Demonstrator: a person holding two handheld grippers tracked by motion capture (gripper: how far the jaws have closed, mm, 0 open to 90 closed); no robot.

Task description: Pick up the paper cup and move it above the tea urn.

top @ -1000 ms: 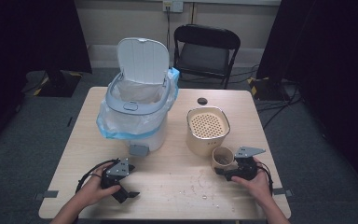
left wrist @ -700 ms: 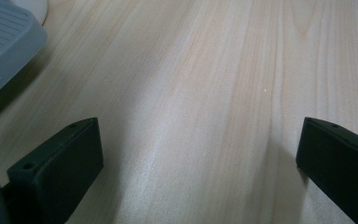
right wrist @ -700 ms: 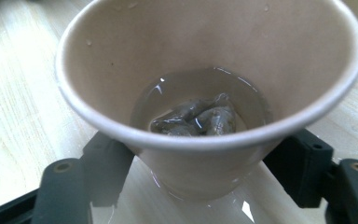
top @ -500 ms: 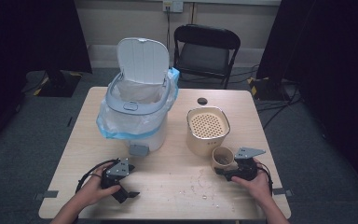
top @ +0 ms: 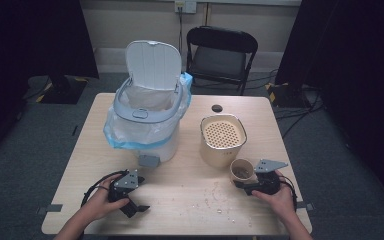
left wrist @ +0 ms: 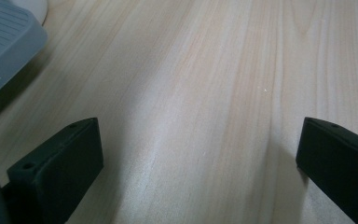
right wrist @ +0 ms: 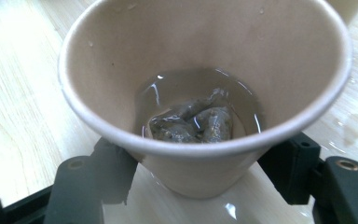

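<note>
A tan paper cup stands at the front right of the wooden table. In the right gripper view the cup holds a little murky liquid and a wet grey clump. My right gripper is shut on the cup's lower wall, one jaw on each side. At the front left my left gripper rests low over the bare tabletop. It is open wide with nothing between its jaws.
A white pedal bin with a blue-edged liner and raised lid stands mid-left, its grey pedal near my left gripper. A beige container with a perforated lid sits just behind the cup. Crumbs and drops dot the front middle.
</note>
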